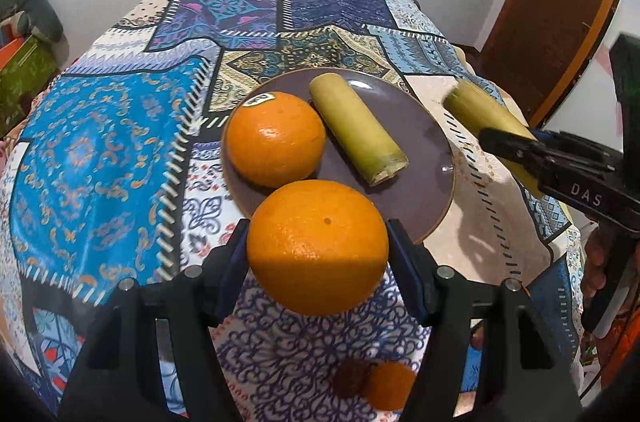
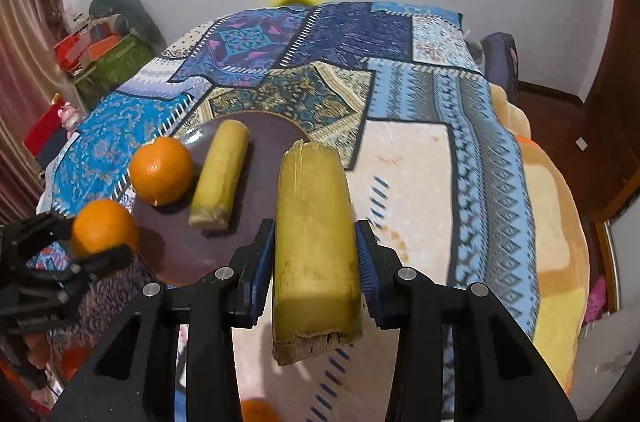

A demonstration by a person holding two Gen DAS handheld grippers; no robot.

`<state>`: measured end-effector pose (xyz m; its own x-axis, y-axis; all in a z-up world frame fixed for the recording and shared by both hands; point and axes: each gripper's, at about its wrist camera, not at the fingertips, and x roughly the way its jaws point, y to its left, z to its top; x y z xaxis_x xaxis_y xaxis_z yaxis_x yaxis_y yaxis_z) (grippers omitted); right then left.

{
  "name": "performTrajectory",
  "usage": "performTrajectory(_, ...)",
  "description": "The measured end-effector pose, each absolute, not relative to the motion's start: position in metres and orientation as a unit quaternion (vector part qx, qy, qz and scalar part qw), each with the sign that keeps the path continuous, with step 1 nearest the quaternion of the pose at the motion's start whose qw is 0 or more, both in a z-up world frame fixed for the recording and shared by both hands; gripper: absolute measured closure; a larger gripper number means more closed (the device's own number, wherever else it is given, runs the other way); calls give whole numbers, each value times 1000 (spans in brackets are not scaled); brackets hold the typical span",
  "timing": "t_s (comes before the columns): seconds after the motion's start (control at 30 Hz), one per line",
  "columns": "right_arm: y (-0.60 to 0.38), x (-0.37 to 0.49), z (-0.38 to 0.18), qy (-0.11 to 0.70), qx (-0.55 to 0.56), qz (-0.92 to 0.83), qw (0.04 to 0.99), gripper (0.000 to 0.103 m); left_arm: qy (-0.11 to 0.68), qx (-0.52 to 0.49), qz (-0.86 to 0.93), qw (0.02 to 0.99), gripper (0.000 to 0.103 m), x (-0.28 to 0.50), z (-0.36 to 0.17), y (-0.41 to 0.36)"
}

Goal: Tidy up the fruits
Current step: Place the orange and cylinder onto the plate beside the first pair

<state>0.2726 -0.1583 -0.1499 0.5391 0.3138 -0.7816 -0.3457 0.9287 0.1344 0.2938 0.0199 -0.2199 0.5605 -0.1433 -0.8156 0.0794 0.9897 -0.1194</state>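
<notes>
A brown plate (image 1: 420, 182) (image 2: 272, 142) sits on the patchwork cloth and holds an orange (image 1: 275, 138) (image 2: 162, 169) and a yellow-green cane piece (image 1: 356, 126) (image 2: 219, 174). My left gripper (image 1: 318, 246) (image 2: 98, 242) is shut on a second orange (image 1: 318, 246) (image 2: 102, 226) at the plate's near edge. My right gripper (image 2: 316, 250) (image 1: 516, 146) is shut on a second cane piece (image 2: 316, 242) (image 1: 480, 110), held above the cloth just right of the plate.
A small orange fruit (image 1: 390, 384) and a dark reddish fruit (image 1: 352, 378) lie on the cloth below my left gripper. An orange blur (image 2: 256, 410) shows at the bottom of the right wrist view. Boxes (image 2: 100, 58) stand beyond the table's left edge. A wooden door (image 1: 560, 2) is at right.
</notes>
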Motion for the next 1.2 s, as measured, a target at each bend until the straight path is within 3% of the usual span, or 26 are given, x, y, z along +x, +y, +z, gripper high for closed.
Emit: performTrajectory(1.2, -93, 335, -187, 483, -59, 216, 847, 67, 467, -48, -67, 880, 36, 342, -235, 30)
